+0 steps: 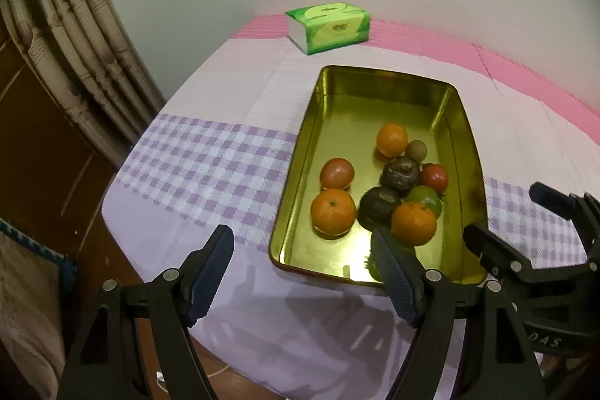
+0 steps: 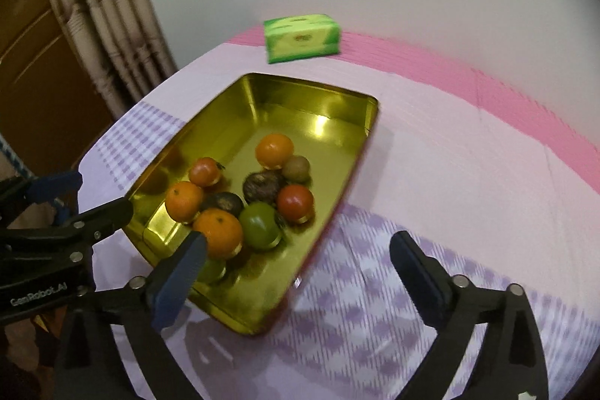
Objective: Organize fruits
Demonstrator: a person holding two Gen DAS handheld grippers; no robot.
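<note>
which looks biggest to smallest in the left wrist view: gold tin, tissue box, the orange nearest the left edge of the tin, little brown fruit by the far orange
1. Gold tin, by far the largest.
2. Tissue box; it lies farther from the camera, so its true size is likely understated.
3. Orange near the tin's left wall.
4. Small brown fruit, the smallest.

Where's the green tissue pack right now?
The green tissue pack sits at the table's far edge near the wall, beyond the gold tray.
</note>
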